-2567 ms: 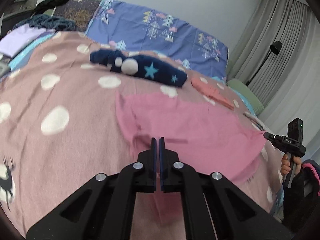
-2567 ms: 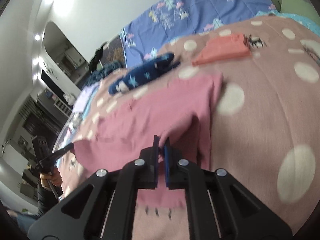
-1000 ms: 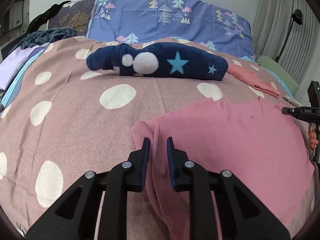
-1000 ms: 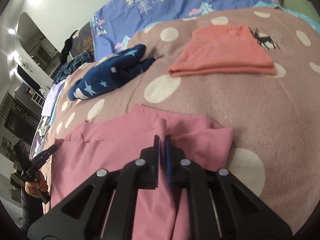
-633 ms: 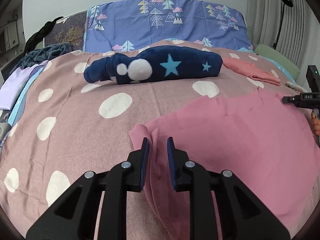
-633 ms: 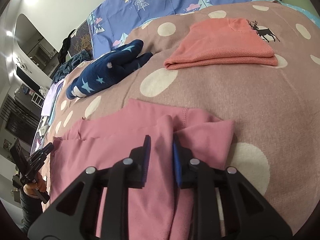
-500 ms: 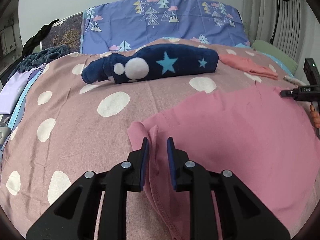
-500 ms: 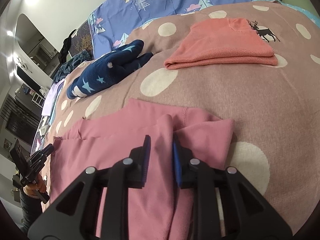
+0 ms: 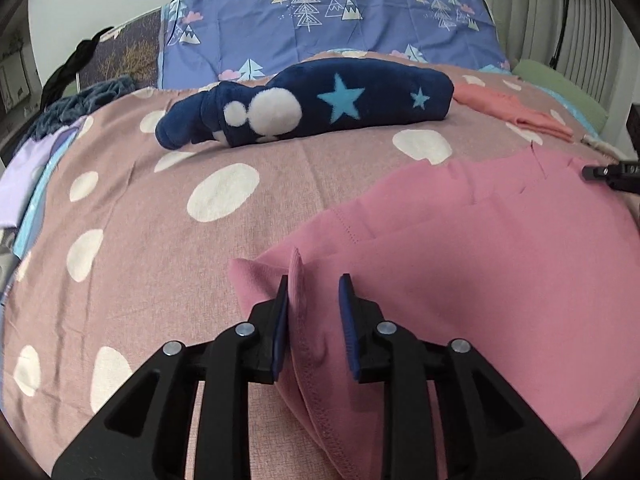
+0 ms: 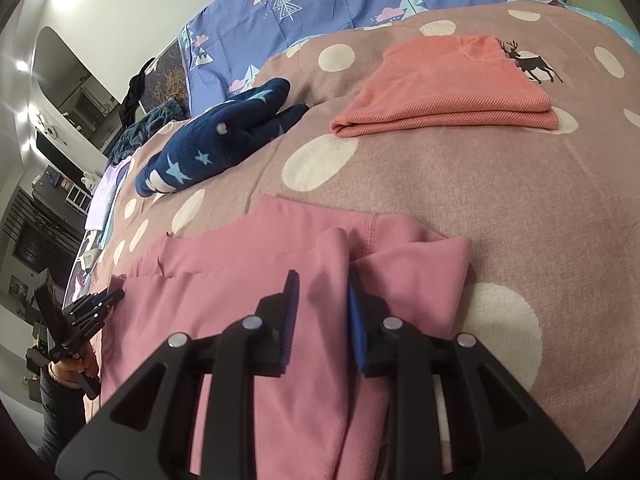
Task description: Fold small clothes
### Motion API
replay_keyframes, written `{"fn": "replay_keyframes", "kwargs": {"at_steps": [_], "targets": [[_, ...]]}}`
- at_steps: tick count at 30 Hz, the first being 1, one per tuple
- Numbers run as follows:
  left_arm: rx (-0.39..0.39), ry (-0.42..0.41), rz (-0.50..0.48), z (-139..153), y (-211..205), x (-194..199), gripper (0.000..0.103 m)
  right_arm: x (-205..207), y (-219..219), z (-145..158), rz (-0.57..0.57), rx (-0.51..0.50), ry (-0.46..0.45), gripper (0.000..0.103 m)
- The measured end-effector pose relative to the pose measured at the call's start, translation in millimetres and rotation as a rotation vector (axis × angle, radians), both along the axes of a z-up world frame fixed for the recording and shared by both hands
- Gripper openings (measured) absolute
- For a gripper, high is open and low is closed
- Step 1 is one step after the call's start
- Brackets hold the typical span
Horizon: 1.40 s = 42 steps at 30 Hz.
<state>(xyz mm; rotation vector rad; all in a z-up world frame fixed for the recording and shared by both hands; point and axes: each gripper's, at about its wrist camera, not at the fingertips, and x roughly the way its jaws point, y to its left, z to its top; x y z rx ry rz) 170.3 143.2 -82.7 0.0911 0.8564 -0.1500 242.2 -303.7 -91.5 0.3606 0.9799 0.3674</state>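
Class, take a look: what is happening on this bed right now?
A person is folding a pink garment on the spotted bedspread. The left hand-held gripper is open over one folded corner; the right hand-held gripper has just been opening, a ridge of cloth loose between its jaws. An orange top lies already folded; a navy starred piece lies beyond.

**Both grippers parted, angled down**

Left gripper (image 9: 314, 312) jaws apart, pink cloth fold standing loose between, against one pad. Right gripper (image 10: 322, 312) jaws have just been opening, cloth ridge between them. Hand (image 10: 70, 368) holds left gripper's handle.
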Motion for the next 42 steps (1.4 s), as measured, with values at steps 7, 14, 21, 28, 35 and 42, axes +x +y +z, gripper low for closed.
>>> {"fn": "replay_keyframes", "kwargs": {"at_steps": [7,14,21,28,35,42], "targets": [[-0.147,-0.071,-0.002,26.5,10.0,-3.7,0.002,-9.6,0.4,21.4,-0.006,0.034,-0.101,0.002],[-0.137,-0.153,0.023,56.9,8.5,11.8,0.002,-1.8,-13.5,51.5,-0.052,0.038,-0.166,0.002],[-0.017,0.026,0.063,-7.5,5.5,56.5,0.004,26.5,-14.7,6.5,-0.087,-0.041,-0.032,0.013],[-0.008,-0.076,0.061,27.6,7.9,15.9,0.026,-23.2,-29.8,29.1,-0.061,0.000,-0.103,0.018],[-0.045,-0.139,-0.181,44.8,-55.7,-90.0,0.052,-99.8,-44.5,21.8,-0.039,0.043,-0.099,0.020],[-0.021,-0.064,-0.452,19.0,-173.3,-158.4,0.055,-148.4,-65.8,2.9,-0.056,0.038,-0.049,0.020]]}}
